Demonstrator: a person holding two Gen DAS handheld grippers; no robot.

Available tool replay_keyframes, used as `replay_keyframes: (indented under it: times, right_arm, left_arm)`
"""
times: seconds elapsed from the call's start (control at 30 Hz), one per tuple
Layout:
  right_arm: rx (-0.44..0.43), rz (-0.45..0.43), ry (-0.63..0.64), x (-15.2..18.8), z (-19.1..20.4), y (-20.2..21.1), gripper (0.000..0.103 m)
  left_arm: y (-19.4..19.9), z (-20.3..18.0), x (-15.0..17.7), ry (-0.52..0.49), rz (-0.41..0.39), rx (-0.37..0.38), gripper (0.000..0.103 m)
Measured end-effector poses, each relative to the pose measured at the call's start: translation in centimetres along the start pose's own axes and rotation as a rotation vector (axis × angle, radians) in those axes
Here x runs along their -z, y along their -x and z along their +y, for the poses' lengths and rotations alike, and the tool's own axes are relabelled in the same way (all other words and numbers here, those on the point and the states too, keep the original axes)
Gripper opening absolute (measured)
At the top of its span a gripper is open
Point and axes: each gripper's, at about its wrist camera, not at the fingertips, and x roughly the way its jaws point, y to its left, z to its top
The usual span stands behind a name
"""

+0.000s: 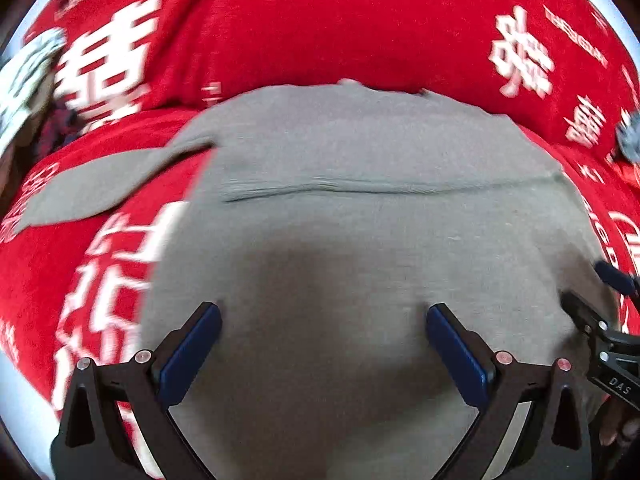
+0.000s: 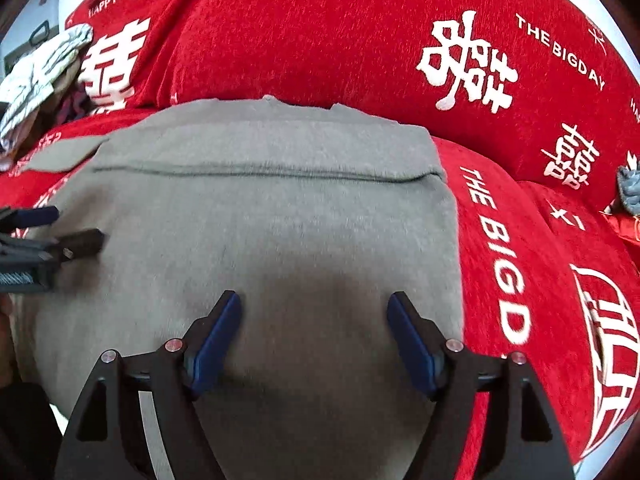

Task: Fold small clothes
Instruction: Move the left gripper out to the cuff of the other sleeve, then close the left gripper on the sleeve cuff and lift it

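A grey garment point(image 1: 360, 208) lies flat on a red cover, with one sleeve point(image 1: 92, 184) stretched out to the left and the right side folded in along a straight seam. It also shows in the right wrist view point(image 2: 260, 216). My left gripper point(image 1: 324, 316) is open and empty, hovering over the garment's near part. My right gripper point(image 2: 314, 304) is open and empty over the garment's near right part. The right gripper's fingers point(image 1: 600, 320) show at the right edge of the left wrist view; the left gripper's fingers point(image 2: 52, 240) show at the left edge of the right wrist view.
The red cover point(image 2: 520, 240) with white lettering drapes the seat and a backrest point(image 2: 320, 40) behind the garment. A pile of patterned clothes point(image 2: 36, 80) lies at the far left. A small grey-blue item point(image 2: 630, 188) sits at the far right.
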Motion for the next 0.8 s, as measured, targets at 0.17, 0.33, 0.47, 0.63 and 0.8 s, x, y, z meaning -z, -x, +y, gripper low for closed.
replay_keyframes:
  times: [0.17, 0.33, 0.47, 0.63, 0.8]
  right_arm:
    - [-0.016, 0.024, 0.005, -1.2, 1.1, 0.2, 0.079]
    - [-0.046, 0.029, 0.055, -2.1, 4.0, -0.5, 0.079]
    - [-0.056, 0.03, 0.138, -2.6, 6.7, -1.1, 0.079]
    - [-0.035, 0.041, 0.202, -3.6, 8.9, -2.1, 0.079]
    - [-0.023, 0.05, 0.193, -4.9, 9.4, -3.0, 0.079]
  left_arm:
    - [-0.1, 11.5, -2.2, 0.286, -0.016, -0.107, 0.103]
    - [-3.1, 24.9, -4.0, 0.619, 0.026, -0.284, 0.103]
    - [-5.1, 31.4, -5.3, 0.783, 0.005, -0.403, 0.103]
    - [-9.1, 33.3, -9.8, 0.752, 0.092, -0.523, 0.103]
    - [-10.8, 34.4, -11.9, 0.739, 0.086, -0.479, 0.102]
